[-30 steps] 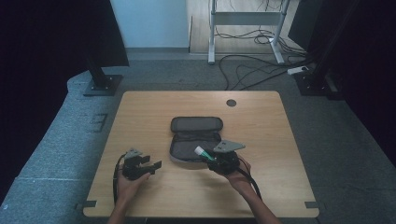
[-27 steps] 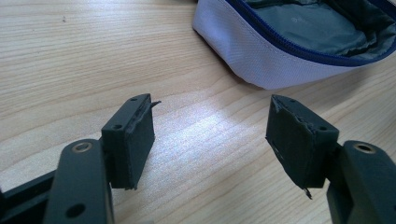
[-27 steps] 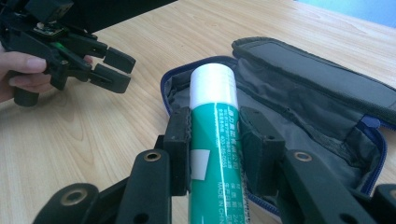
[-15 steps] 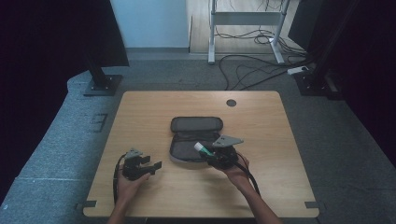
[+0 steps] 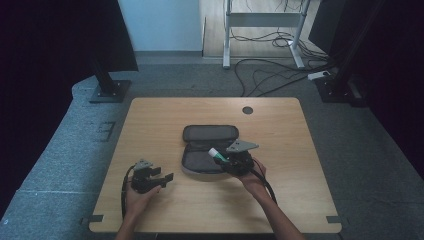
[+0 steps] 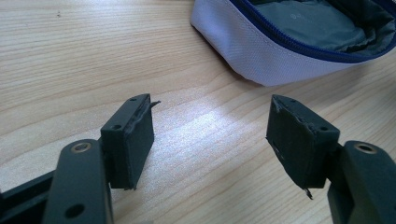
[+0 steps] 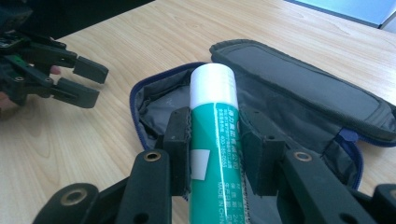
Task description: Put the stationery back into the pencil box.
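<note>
Now our right gripper (image 7: pixel 215 140) clamps the glue stick (image 7: pixel 212 135) over the open pouch (image 5: pixel 207 150) — released crooked, it probably rolls off the pouch's rim; our left gripper (image 6: pixel 210 135) gapes empty beside it.

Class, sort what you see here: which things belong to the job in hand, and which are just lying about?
Job in hand: right gripper, glue stick clamped in it, open pencil case.
Lying about: left gripper idle and open, cables on floor, table hole.

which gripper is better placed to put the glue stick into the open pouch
Right. The right gripper is shut on the glue stick, over the open pouch. The left gripper is open, holds nothing and rests beside the pouch.
</note>
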Demonstrator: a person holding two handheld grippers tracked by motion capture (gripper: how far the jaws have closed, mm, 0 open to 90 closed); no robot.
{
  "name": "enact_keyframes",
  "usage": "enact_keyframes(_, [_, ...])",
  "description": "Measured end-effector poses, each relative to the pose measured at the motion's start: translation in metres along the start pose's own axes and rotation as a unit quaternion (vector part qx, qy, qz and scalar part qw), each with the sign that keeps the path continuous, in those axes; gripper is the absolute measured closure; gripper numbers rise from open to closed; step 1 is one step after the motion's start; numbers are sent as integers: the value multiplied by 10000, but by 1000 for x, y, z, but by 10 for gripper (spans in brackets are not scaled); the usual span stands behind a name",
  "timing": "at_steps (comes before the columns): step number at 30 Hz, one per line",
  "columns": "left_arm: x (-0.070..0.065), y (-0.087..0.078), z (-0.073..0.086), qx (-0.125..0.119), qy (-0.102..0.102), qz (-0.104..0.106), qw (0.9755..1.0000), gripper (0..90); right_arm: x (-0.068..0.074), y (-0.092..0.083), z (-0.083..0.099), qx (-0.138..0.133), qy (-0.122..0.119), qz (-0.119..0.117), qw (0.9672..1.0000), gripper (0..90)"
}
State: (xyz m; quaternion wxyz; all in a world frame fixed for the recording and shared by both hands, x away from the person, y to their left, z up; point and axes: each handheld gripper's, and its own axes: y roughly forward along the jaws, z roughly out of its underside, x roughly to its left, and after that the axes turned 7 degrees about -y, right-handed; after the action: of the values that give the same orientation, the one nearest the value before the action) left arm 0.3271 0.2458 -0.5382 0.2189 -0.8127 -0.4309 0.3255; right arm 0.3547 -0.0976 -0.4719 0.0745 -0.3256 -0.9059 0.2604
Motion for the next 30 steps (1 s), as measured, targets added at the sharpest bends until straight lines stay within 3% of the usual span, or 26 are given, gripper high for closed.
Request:
enact_keyframes(17, [2, 0, 1, 12, -33, 8, 10000, 321, -13, 24, -2, 221, -44, 106, 9997, 650])
enact_keyframes(30, [2, 1, 1, 32, -41, 10, 10000, 320, -25, 43, 6, 315, 136, 175, 9993, 650])
